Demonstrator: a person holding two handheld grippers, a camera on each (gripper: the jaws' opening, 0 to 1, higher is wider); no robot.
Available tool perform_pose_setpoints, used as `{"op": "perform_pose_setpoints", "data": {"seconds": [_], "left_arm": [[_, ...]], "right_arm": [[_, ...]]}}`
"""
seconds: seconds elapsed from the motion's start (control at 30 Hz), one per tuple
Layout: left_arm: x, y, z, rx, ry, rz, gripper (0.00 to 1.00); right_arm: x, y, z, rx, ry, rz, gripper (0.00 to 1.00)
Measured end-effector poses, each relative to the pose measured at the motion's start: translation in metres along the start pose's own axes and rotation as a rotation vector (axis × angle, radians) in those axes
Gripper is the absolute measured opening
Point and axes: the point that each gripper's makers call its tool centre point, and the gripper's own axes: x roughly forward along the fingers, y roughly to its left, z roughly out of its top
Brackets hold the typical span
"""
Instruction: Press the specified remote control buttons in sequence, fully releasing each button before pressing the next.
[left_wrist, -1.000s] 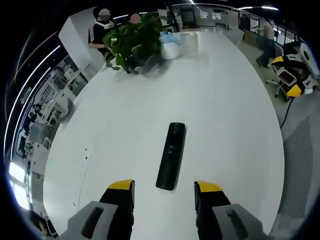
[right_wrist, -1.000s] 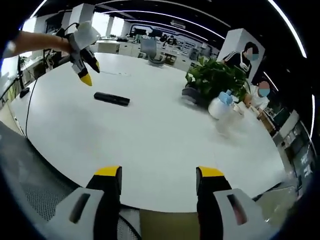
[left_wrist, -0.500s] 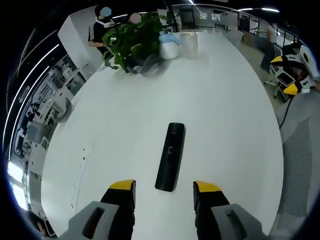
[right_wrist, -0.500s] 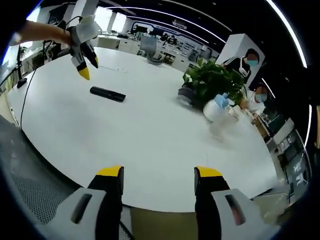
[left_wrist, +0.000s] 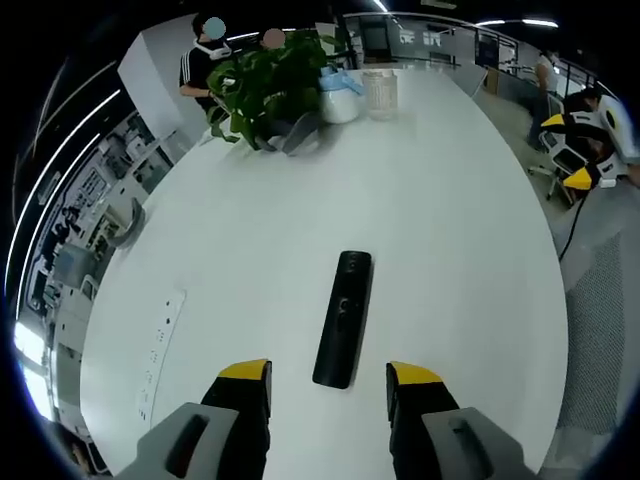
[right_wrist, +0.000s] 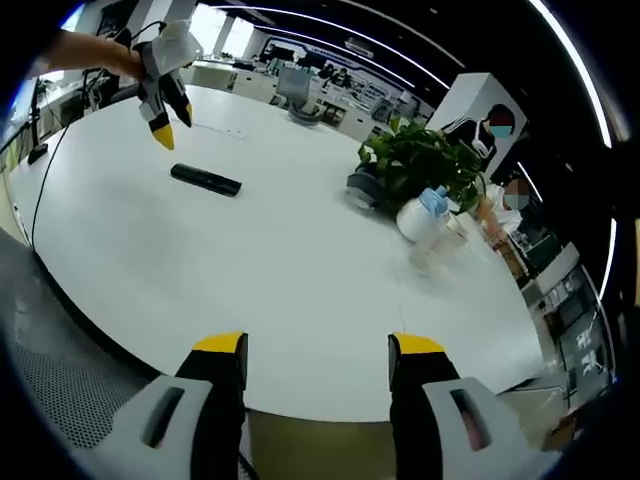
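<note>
Hovering left gripper (left_wrist: 328, 385) above remote control (left_wrist: 343, 318), jaws apart.

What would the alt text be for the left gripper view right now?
A black remote lies flat on a white table, just ahead of the open left claw and untouched. At the far end stand a leafy plant, a white spray bottle and a clear jar.
</note>
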Motion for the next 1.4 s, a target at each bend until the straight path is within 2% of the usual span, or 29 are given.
{"op": "perform_pose_setpoints", "data": {"seconds": [0.03,0.1,0.13,0.2,0.3,0.4,0.53,0.9,1.17,1.2,1.23,1.4], "left_arm": [[0.003,0.001,-0.001,0.005,0.002,-0.001,0.47],[0.01,0.003,-0.004,0.015,0.015,-0.001,0.46],[0.013,0.005,-0.004,0.02,0.018,0.002,0.46],[0.019,0.005,-0.005,0.028,0.021,-0.009,0.43],[0.03,0.004,-0.004,0.025,0.023,-0.033,0.43],[0.04,0.001,-0.005,0.024,0.036,-0.055,0.41],[0.051,-0.001,-0.01,0.032,0.057,-0.072,0.4],[0.067,-0.005,-0.012,0.022,0.079,-0.111,0.34],[0.077,-0.013,-0.019,0.073,0.123,-0.13,0.31],[0.078,-0.012,-0.015,0.081,0.103,-0.131,0.3],[0.081,-0.011,-0.016,0.056,0.113,-0.123,0.29],[0.077,-0.012,-0.016,0.051,0.103,-0.154,0.27]], "right_arm": [[-0.001,0.004,0.002,0.031,-0.011,0.019,0.57],[-0.002,0.002,0.006,-0.016,-0.03,0.003,0.57],[-0.002,0.001,0.005,-0.029,-0.021,-0.005,0.56],[0.001,0.001,-0.002,-0.005,0.014,0.002,0.56],[0.0,0.004,0.002,0.013,-0.006,0.015,0.58],[0.0,0.006,0.001,-0.011,0.0,0.016,0.57],[0.001,0.004,0.001,0.014,-0.001,0.02,0.56],[0.002,0.004,-0.002,0.01,0.01,0.022,0.53],[0.003,0.007,-0.001,-0.018,0.015,0.037,0.51],[0.004,0.008,-0.001,-0.02,0.015,0.038,0.51],[0.004,0.008,-0.001,-0.019,0.015,0.041,0.51],[0.004,0.009,0.0,-0.022,0.009,0.045,0.49]]}}
